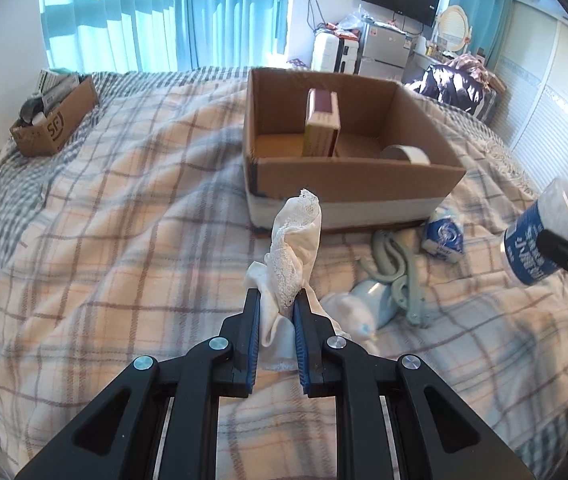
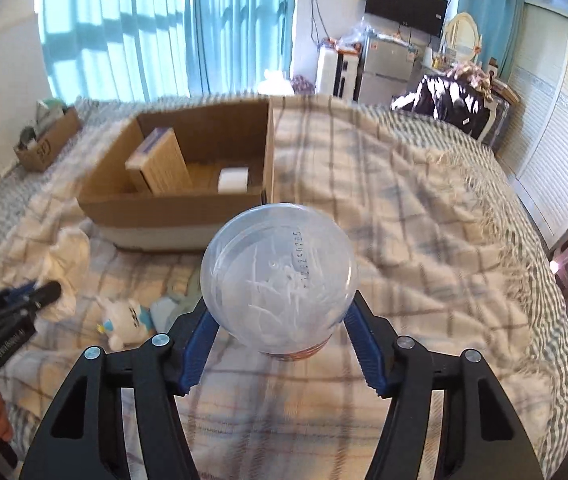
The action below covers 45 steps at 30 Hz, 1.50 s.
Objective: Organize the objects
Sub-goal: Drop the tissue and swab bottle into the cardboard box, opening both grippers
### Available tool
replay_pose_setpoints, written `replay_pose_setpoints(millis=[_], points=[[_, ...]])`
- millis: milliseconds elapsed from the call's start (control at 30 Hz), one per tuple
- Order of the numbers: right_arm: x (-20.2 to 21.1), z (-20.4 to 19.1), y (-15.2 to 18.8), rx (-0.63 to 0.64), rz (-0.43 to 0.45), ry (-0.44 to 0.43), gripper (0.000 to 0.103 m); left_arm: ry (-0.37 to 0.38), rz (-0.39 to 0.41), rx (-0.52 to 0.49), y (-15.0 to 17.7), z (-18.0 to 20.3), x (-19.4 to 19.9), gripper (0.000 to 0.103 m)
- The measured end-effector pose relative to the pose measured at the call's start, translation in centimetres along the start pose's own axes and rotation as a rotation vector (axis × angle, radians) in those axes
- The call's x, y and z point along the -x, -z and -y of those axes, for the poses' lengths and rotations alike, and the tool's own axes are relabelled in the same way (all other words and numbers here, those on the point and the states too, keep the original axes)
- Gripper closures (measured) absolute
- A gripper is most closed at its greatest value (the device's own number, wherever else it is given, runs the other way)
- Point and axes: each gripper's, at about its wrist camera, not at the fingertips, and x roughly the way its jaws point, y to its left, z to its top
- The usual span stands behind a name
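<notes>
Left hand-held gripper point(image 1: 277, 300) pinches one white cloth point(image 1: 294, 248). Right hand-held gripper point(image 2: 279, 344) clamps one plastic jar point(image 2: 279, 284). Cardboard box point(image 1: 356, 178) holds two items.

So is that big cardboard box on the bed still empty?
No. The cardboard box already holds an upright small carton and a roll of tape.

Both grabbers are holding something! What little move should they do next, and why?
Probably carry the white lace cloth, pinched in the left gripper, forward over the open cardboard box and let go. The box sits straight ahead and already holds a small carton and a tape roll. The right gripper grips a clear jar and could follow.
</notes>
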Motion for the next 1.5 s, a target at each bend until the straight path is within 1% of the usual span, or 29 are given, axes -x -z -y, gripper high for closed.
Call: replay_pose_setpoints(millis=[100,233,300,400,500,600,733,900,1000,1100,1233,1333,1400,1433,1467,1500], points=[[1.1,0.0,-1.6,-0.008,0.040,-0.035,0.042,-0.002,0.020,0.000,-1.3,0.6,1.0,0.087],[2.1,-0.4,-3.0,0.005,0.083,-0.050,0.042,0.001,0.049,0.002,-3.3,1.2,2.1,0.087],[2.4,-0.6,-3.6,0.010,0.110,-0.093,0.042,0.003,0.077,-0.004,-4.5,1.7,2.7,0.087],[2.9,-1.2,-4.2,0.041,0.144,-0.106,0.042,0.016,0.092,0.004,-6.0,2.2,2.9,0.087],[3.4,-1.5,-5.2,0.041,0.173,-0.148,0.042,0.035,0.095,0.026,-7.8,2.3,2.7,0.087],[3.8,-1.4,-7.2,0.032,0.201,-0.179,0.042,0.042,0.117,0.038,-9.9,2.5,2.7,0.087],[4.1,-1.8,-10.9,0.050,0.268,-0.201,0.042,0.061,0.141,0.042,-12.8,2.7,2.4,0.087],[2.4,-2.9,-15.3,0.104,0.304,-0.222,0.042,0.041,0.147,0.023,-16.1,2.6,0.4,0.087],[0.0,-3.9,-17.1,0.153,0.310,-0.208,0.042,0.048,0.129,0.039,-17.8,1.8,-1.8,0.087],[-3.2,-4.2,-17.7,0.163,0.287,-0.203,0.042,0.017,0.109,0.032,-19.0,1.1,-4.9,0.087],[-9.0,-3.7,-16.6,0.144,0.202,-0.211,0.042,-0.002,0.059,0.025,-18.7,0.4,-8.6,0.087],[-12.0,-3.3,-15.5,0.118,0.139,-0.230,0.042,-0.002,0.038,0.002,-17.9,0.3,-10.8,0.087],[-13.0,-3.1,-15.2,0.109,0.114,-0.240,0.041,0.015,0.025,0.001,-17.5,0.4,-11.7,0.087],[-13.1,-2.9,-15.2,0.108,0.108,-0.245,0.041,0.022,0.022,0.006,-17.5,0.4,-11.8,0.085],[-13.1,-2.9,-15.3,0.112,0.100,-0.253,0.041,0.024,0.020,0.012,-17.4,0.4,-11.8,0.084],[-12.9,-2.9,-15.4,0.113,0.102,-0.259,0.039,0.019,0.014,0.015,-17.4,0.5,-11.7,0.080]])
